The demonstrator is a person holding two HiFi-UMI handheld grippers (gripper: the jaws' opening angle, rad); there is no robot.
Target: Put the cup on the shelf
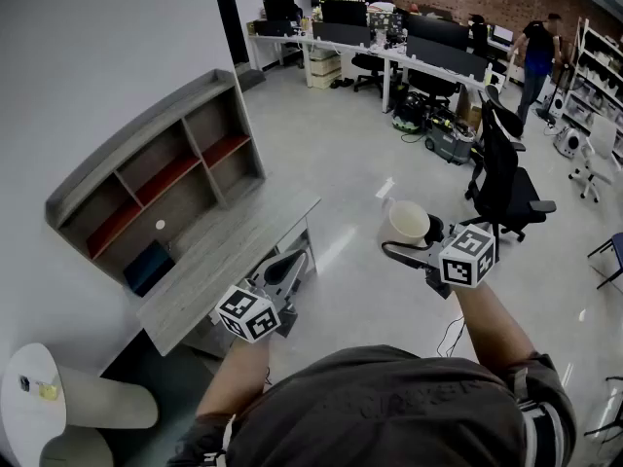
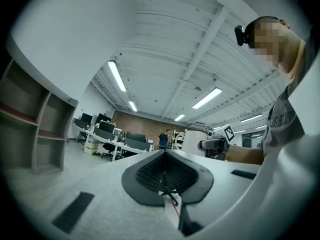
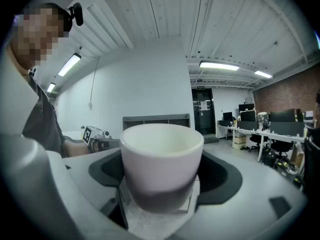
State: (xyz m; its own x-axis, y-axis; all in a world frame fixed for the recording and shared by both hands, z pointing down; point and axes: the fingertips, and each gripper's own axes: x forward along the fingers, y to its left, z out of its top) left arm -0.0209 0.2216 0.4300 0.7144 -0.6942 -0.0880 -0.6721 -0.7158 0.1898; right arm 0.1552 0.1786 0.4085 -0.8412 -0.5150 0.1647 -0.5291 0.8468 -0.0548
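A white cup [image 1: 408,222] sits upright between the jaws of my right gripper [image 1: 402,238], which is shut on it and held level in the air over the floor. In the right gripper view the cup [image 3: 162,164] fills the middle, with the jaws pressed against both of its sides. The grey shelf [image 1: 156,178] with its reddish boards stands on a desk against the white wall at the left, well away from the cup. My left gripper [image 1: 285,269] hovers by the desk's near corner with its jaws shut and empty [image 2: 165,176].
The grey desk [image 1: 234,256] carries the shelf, and a dark blue box [image 1: 148,266] sits in the lowest compartment. A black office chair [image 1: 511,188] stands to the right of the cup. Long desks with monitors [image 1: 389,37] and a person [image 1: 535,52] are far behind.
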